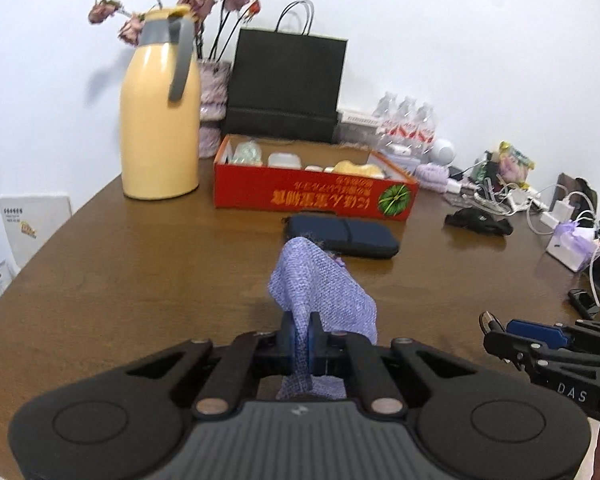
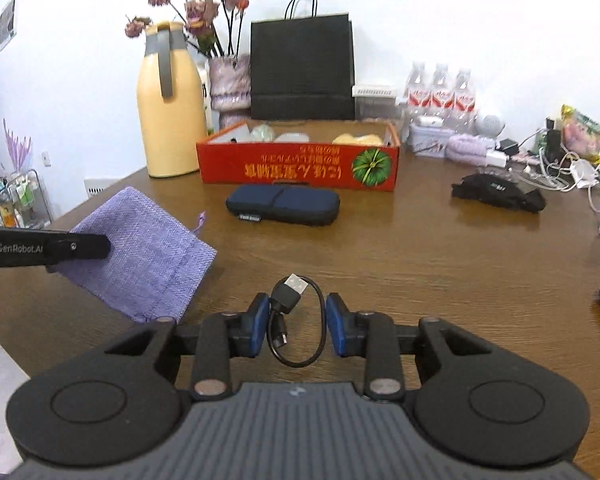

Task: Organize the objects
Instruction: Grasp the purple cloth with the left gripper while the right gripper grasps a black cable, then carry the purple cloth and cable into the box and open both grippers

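My left gripper is shut on a purple woven pouch and holds it above the brown table. In the right wrist view the pouch hangs at the left with the left gripper clamped on it. My right gripper is open, with a short black USB cable lying on the table between its blue pads, which are not touching it. The right gripper also shows at the right edge of the left wrist view.
A red open box with small items stands mid-table, with a dark blue zip case in front of it. A yellow jug, a vase of dried flowers, a black bag, water bottles and tangled chargers line the back and right.
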The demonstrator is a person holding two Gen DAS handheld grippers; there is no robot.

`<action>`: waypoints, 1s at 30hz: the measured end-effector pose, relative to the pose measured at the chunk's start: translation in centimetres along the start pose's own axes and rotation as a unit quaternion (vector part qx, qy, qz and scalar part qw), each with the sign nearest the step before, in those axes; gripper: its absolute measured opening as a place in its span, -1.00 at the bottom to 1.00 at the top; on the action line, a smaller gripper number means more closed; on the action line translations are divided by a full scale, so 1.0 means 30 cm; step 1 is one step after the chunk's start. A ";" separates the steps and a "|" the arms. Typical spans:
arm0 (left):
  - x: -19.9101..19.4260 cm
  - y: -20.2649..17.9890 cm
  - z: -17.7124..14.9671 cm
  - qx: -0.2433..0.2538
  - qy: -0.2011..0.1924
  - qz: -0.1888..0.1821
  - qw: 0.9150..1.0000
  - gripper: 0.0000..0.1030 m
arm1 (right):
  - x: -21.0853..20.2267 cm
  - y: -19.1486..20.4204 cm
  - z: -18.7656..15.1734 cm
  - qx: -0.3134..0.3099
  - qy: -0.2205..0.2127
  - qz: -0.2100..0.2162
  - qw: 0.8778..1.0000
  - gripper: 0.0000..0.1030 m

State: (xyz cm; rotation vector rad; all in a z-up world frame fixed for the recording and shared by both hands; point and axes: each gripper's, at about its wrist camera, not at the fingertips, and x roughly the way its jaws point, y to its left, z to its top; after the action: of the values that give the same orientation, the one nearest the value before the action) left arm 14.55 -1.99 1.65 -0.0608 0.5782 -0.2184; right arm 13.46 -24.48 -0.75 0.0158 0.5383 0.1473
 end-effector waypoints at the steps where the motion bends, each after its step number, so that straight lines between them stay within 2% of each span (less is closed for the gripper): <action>1: -0.003 -0.001 0.010 -0.001 -0.002 -0.005 1.000 -0.92 | -0.009 -0.006 0.005 0.002 -0.004 0.001 1.000 -0.39; 6: 0.026 0.019 0.082 -0.014 -0.005 -0.028 0.999 -0.92 | 0.010 -0.037 0.050 0.009 -0.012 0.007 1.000 -0.39; 9: 0.065 0.032 0.170 -0.011 -0.023 -0.040 0.999 -0.92 | 0.054 -0.060 0.121 0.005 -0.021 0.015 1.000 -0.39; 14: 0.178 0.060 0.430 0.006 -0.086 -0.044 0.995 -0.92 | 0.185 -0.085 0.344 -0.039 -0.059 0.022 0.997 -0.39; 17: 0.329 0.088 0.606 0.000 -0.099 -0.027 0.995 -0.92 | 0.349 -0.096 0.517 -0.051 -0.066 0.034 0.996 -0.39; 20: 0.536 0.124 0.742 -0.048 -0.073 -0.028 0.996 -0.92 | 0.562 -0.106 0.661 -0.050 -0.046 0.037 0.997 -0.39; 22: 0.694 0.145 0.790 -0.071 -0.050 -0.005 0.996 -0.92 | 0.699 -0.119 0.733 -0.045 -0.034 0.026 0.998 -0.39; 23: 0.776 0.161 0.799 -0.082 -0.027 0.001 0.996 -0.86 | 0.780 -0.125 0.773 -0.039 -0.022 0.023 0.999 -0.39; 24: 0.869 0.178 0.802 -0.095 0.009 0.005 0.995 -0.70 | 0.846 -0.131 0.802 -0.030 -0.011 0.028 0.999 -0.39; 26: 1.034 0.212 0.773 -0.118 0.080 0.015 0.990 -0.54 | 0.996 -0.139 0.854 -0.007 0.018 0.041 0.999 -0.38; 28: 1.110 0.202 0.741 -0.079 0.103 0.032 0.991 -0.50 | 1.128 -0.136 0.874 0.006 0.052 0.047 0.998 -0.33; 29: 1.124 0.197 0.733 -0.063 0.107 0.041 0.991 -0.28 | 1.197 -0.135 0.877 0.014 0.069 0.051 0.996 -0.21; 30: 1.127 0.196 0.730 -0.058 0.113 0.041 0.991 0.12 | 1.243 -0.135 0.874 0.026 0.080 0.055 0.995 -0.14</action>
State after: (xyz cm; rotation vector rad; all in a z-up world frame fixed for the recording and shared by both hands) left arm 55.22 -3.85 1.16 -0.1260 0.8166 -0.1115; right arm 59.07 -22.49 2.54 0.0858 0.7019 0.2437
